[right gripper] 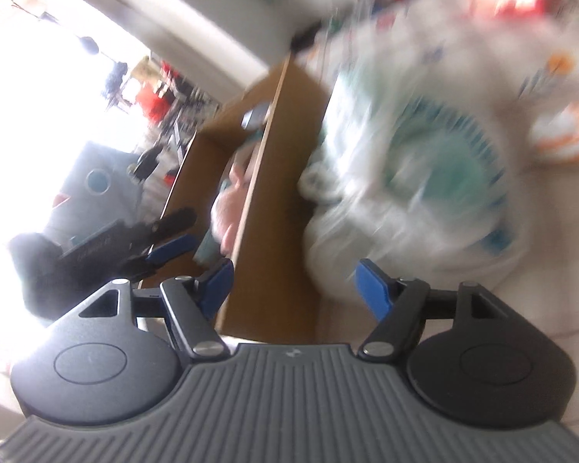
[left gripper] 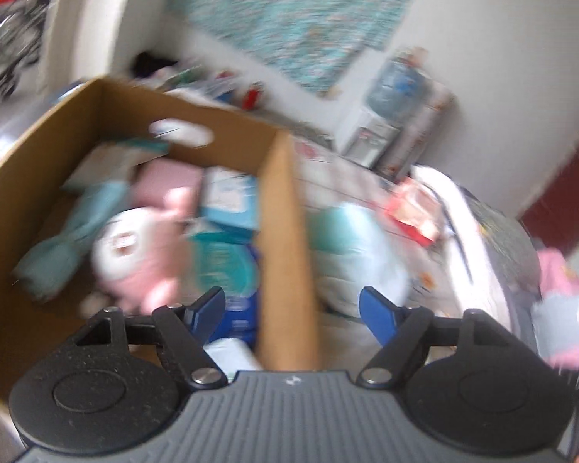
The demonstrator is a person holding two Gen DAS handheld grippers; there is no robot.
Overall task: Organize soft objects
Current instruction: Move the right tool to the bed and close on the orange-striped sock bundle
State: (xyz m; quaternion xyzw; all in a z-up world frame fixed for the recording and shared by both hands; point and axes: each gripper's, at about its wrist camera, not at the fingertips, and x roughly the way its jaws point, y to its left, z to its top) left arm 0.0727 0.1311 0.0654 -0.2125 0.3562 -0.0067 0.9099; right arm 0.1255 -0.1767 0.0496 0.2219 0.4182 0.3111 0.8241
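Both views are motion-blurred, so detail is soft.

Biggest thing: cardboard box (left gripper: 285,208), open top, filling the left-wrist view from 9 to 12 o'clock, w/ an oval handle cutout in its far wall. Its near-right wall runs straight down toward 6 o'clock, between the left tongs' fingers. In the right-wrist view the same box (right gripper: 274,177) stands at about 11 o'clock from the tongs.

Next: a white plastic pack w/ teal print (right gripper: 424,177), just beside the box's outer wall, at 1 o'clock in the right view; in the left view (left gripper: 359,254) it sits at 1 o'clock off the box wall, on a pale patterned bedcover (left gripper: 478,231).

Inside the box: a pink-and-white plush toy (left gripper: 143,247) at centre, a teal soft toy (left gripper: 77,231) at its 9 o'clock, teal and blue packets (left gripper: 227,239) at its 3 o'clock.

Left tongs (left gripper: 292,308): blue tips wide apart, nothing gripped; they straddle the box wall w/o pressing on it.

Right tongs (right gripper: 294,283): tips also wide apart, holding nothing; the box corner and pack lie beyond them. Contact can't be told.
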